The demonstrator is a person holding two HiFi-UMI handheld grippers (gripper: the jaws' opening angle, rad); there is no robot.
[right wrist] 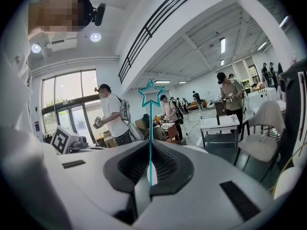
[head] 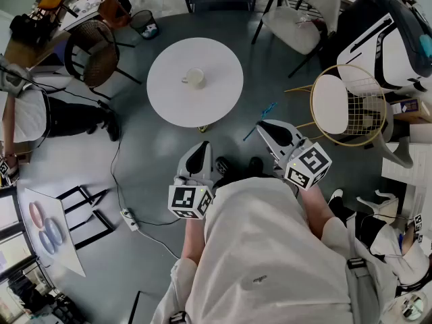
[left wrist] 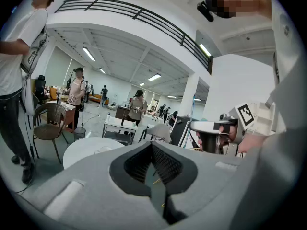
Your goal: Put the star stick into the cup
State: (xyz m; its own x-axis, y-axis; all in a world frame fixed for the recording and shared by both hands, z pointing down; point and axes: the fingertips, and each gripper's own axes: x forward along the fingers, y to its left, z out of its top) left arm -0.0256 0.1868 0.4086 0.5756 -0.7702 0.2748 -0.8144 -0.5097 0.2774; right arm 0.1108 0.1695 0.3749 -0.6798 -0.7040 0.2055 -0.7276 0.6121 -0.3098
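Holding the star stick [right wrist: 150,143] clamped in our right gripper [head: 268,130], we note its star end projects beyond the jaw tips. Our left gripper [head: 197,157] is closed on nothing. The cup [head: 195,78] sits on the round table [head: 162,103], ahead of both grippers.

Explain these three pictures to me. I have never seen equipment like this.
No robot here: a person holds a hand-held gripper in each hand. The head view looks down from a camera on the person's head; the other two views come from cameras riding on each one, looking along its jaws. Ahead stands a round white table with a pale cup on it. The right hand-held gripper is shut on a thin turquoise star-topped stick, which sticks out past its jaws. The left hand-held gripper is shut and empty.
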